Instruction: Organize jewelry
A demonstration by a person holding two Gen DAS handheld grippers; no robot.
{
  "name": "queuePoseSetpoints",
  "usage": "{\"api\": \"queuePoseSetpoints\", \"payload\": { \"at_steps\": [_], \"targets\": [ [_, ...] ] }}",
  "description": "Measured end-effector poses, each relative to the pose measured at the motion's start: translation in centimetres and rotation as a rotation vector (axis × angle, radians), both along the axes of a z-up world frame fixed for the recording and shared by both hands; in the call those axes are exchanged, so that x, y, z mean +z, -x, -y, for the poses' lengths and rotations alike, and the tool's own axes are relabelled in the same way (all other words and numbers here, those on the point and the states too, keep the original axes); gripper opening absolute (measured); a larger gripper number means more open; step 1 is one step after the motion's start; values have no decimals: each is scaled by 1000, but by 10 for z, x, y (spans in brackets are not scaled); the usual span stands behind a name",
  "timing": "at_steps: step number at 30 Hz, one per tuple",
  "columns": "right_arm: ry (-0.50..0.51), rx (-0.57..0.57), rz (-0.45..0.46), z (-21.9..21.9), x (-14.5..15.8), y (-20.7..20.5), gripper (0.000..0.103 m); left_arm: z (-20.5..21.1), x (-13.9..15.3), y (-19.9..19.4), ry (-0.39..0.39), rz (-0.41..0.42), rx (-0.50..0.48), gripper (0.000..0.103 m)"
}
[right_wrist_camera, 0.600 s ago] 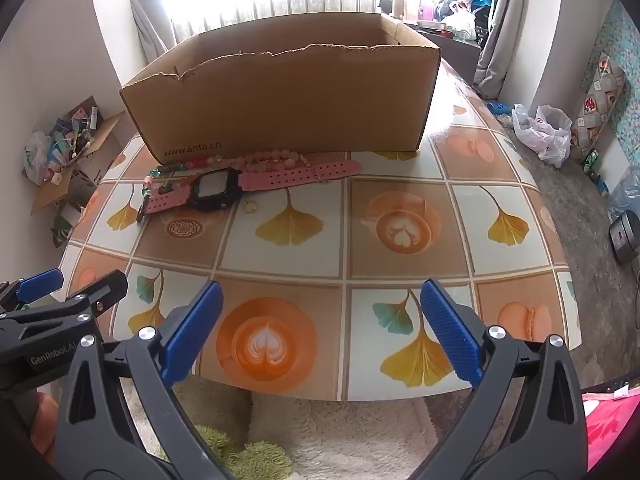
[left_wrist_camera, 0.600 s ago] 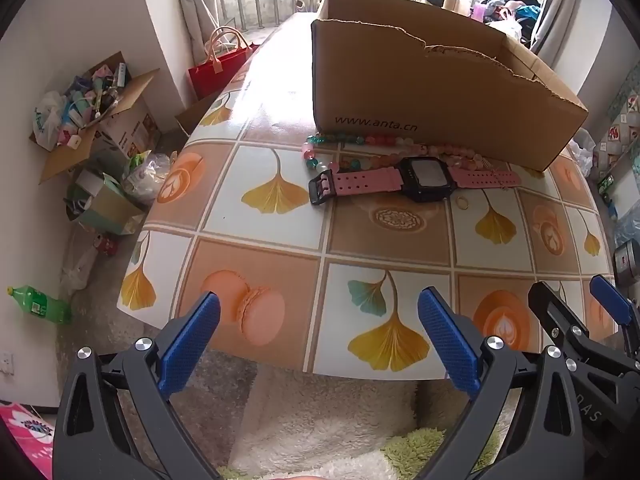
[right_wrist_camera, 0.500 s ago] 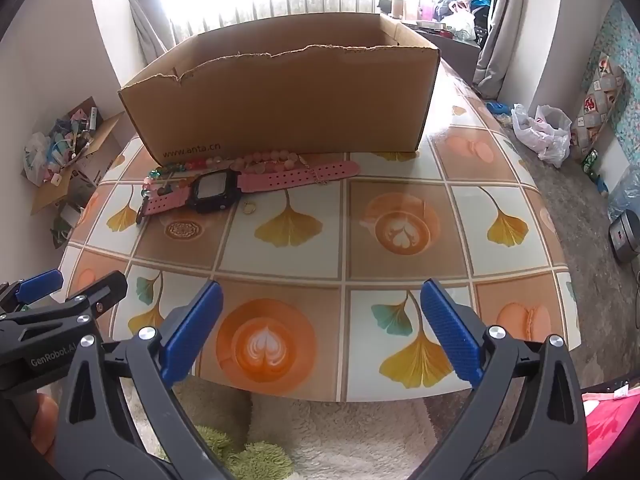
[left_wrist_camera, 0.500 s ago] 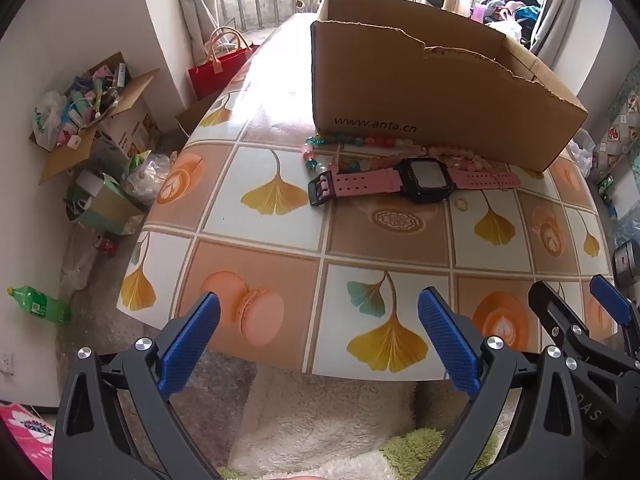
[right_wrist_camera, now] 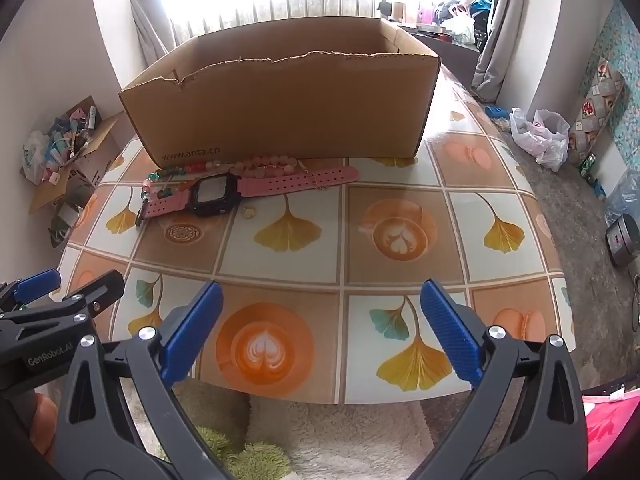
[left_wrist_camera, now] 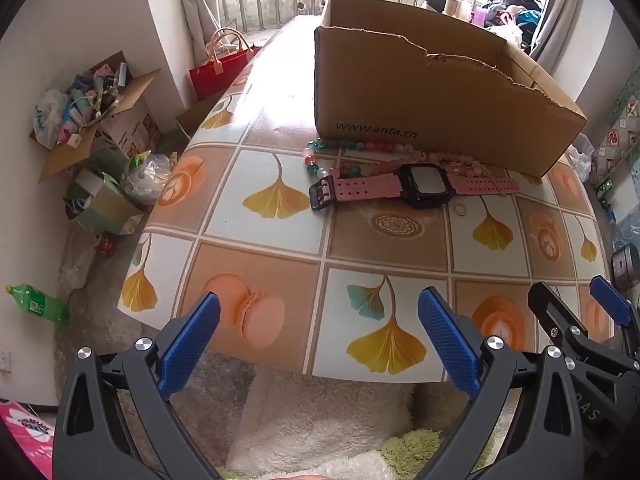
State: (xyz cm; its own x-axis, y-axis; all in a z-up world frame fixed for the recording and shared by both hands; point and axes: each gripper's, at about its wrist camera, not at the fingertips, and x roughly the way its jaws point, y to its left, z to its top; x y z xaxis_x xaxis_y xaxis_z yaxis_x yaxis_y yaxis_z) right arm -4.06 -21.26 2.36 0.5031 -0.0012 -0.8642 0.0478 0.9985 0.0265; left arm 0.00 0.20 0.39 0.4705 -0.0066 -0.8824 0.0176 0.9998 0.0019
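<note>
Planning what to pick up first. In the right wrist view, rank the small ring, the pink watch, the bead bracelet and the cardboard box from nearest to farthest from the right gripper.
1. small ring, lying just in front of the watch face.
2. pink watch, stretched out left of centre.
3. bead bracelet, behind the watch, against the box.
4. cardboard box, at the back.

The right gripper hangs open over the table's near edge.

Each black tool (left_wrist_camera: 319, 334) has 2 blue ribbed pads (right_wrist_camera: 448, 334) and silver screws.
</note>
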Motion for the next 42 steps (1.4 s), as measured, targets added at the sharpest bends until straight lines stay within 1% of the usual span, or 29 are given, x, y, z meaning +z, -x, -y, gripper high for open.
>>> {"api": "queuePoseSetpoints", "payload": {
  "at_steps": [11,31,42],
  "targets": [
    [4,2,6,-1,3,1,96,0,4,3,11,14,-2,96],
    [7,1,6,-1,3,0,96,-2,5,3,16,12,-1,96],
    [23,-9,13,2,9,-12,96,-3,4,-10,11,11,0,96]
  ]
}}
